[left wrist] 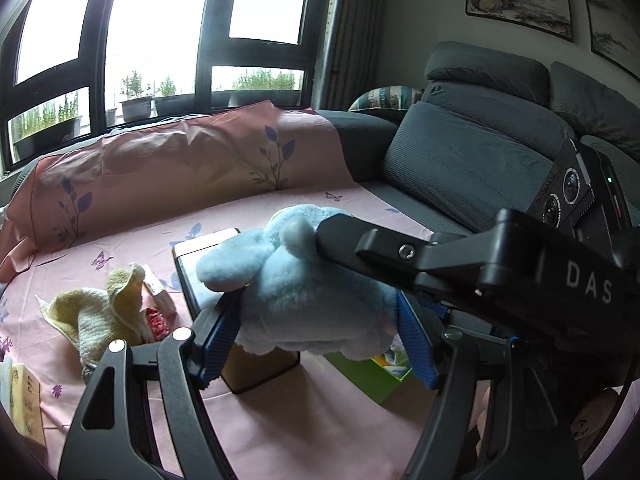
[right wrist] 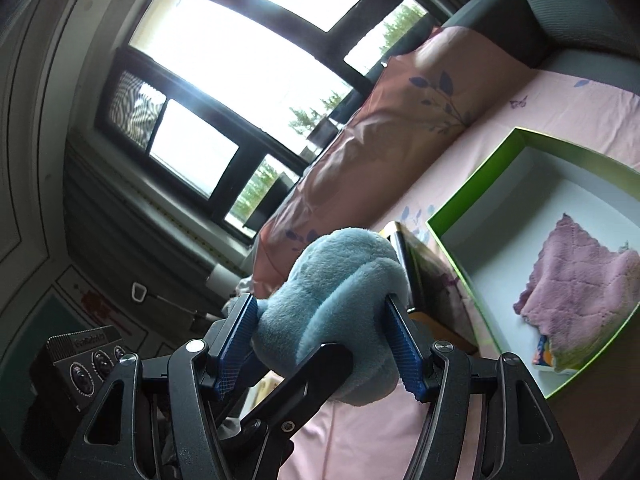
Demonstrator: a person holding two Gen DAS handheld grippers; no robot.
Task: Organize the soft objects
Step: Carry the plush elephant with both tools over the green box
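Above the pink butterfly-print sheet (left wrist: pixel 280 420), near its corner by the open green-rimmed cardboard box (right wrist: pixel 472 196) (a mauve cloth inside), a fluffy pale-blue plush toy (left wrist: pixel 304 296) hangs – left gripper (left wrist: pixel 320 334) and right gripper (right wrist: pixel 324 336) both clenched on it.

A: The plush (left wrist: pixel 304 280) is pale blue, the towel (left wrist: pixel 100 312) cream yellow.

B: The sheet (left wrist: pixel 280 420) is pink with purple butterflies. The box (right wrist: pixel 472 200) has a green rim and white inside, and the cloth (right wrist: pixel 584 280) is mauve.
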